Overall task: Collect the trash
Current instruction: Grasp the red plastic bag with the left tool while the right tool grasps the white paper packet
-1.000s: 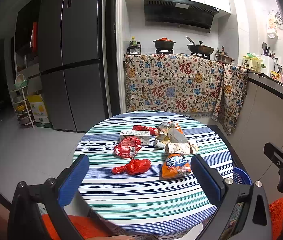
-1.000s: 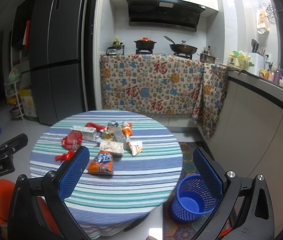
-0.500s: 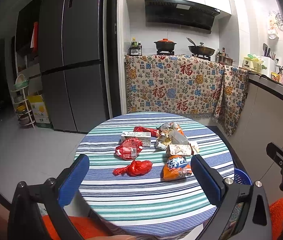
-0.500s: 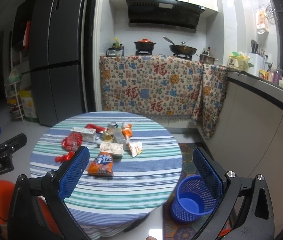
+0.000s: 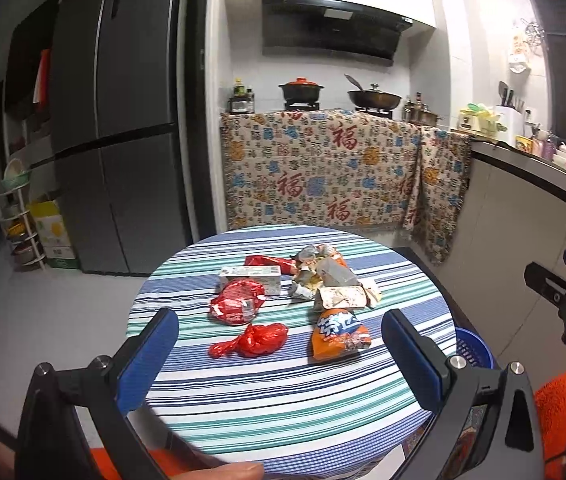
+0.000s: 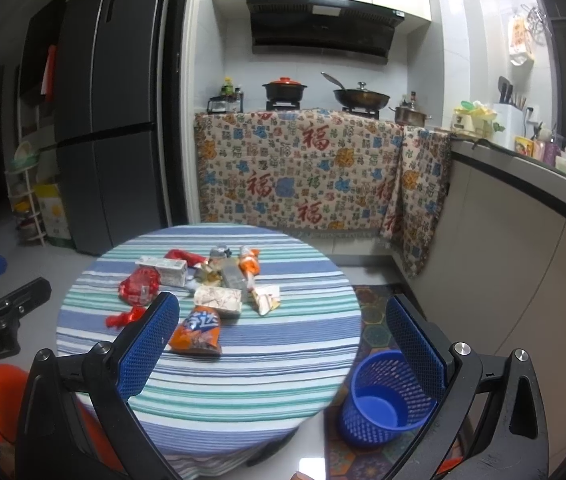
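Trash lies in a cluster on the round striped table (image 5: 283, 392): a crumpled red bag (image 5: 257, 340), a red wrapper (image 5: 237, 301), an orange snack bag (image 5: 337, 334), a white carton (image 5: 253, 276) and crumpled wrappers (image 5: 323, 274). A blue mesh bin (image 6: 383, 396) stands on the floor right of the table. My left gripper (image 5: 279, 364) is open and empty above the table's near edge. My right gripper (image 6: 283, 348) is open and empty, held back over the table's right side. The orange bag (image 6: 199, 330) also shows in the right wrist view.
A grey fridge (image 5: 123, 140) stands at the left. A counter draped with a patterned cloth (image 5: 323, 172) carries pots behind the table. A curved counter (image 6: 523, 208) runs along the right. A patterned mat (image 6: 375, 320) lies under the bin.
Both views have shifted slightly; the table and trash sit a little lower and closer. Both grippers stay open and nothing was taken hold of.
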`<action>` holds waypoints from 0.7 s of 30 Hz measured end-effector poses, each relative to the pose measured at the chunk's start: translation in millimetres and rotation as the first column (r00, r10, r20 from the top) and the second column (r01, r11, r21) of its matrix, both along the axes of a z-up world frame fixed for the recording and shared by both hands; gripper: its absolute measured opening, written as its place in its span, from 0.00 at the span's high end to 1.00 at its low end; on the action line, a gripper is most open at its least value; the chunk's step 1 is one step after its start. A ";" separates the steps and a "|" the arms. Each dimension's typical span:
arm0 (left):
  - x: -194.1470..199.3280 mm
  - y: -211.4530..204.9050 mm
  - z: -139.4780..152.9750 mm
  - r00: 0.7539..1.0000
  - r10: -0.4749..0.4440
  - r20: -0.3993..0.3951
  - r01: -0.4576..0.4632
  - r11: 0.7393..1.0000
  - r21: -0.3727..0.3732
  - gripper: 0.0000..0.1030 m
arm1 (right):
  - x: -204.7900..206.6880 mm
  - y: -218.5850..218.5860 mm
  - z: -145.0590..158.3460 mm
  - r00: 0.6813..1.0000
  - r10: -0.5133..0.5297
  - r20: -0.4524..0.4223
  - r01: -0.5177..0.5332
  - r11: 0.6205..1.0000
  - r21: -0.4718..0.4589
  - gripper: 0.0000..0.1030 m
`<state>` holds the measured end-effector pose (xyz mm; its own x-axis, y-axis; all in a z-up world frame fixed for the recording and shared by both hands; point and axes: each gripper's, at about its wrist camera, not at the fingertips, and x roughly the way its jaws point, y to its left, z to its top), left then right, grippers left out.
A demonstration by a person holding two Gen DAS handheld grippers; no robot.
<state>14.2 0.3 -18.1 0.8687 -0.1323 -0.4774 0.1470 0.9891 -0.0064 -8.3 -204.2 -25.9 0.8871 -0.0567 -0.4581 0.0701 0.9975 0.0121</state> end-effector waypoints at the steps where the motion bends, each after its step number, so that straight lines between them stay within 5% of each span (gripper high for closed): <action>1: 2.3 1.3 -3.3 1.000 -0.006 -0.007 0.006 1.000 -0.007 0.00 | -0.9 -0.4 -0.8 1.000 0.000 0.000 0.000 1.000 0.000 0.00; 10: 31.4 16.1 -37.6 0.997 -0.040 -0.070 0.035 0.997 -0.068 0.00 | 7.5 -5.1 -13.1 1.000 0.006 -0.030 -0.006 1.000 0.009 0.00; 15: 52.0 26.1 -60.8 0.994 -0.049 -0.094 0.047 0.999 -0.021 0.00 | 16.1 -10.2 -25.2 0.998 0.005 -0.057 -0.005 1.000 0.008 0.00; 21: 91.9 38.7 -97.9 0.964 -0.172 -0.205 0.177 0.984 0.009 0.00 | 29.7 -18.2 -47.4 0.995 0.003 -0.098 -0.001 1.000 0.025 0.00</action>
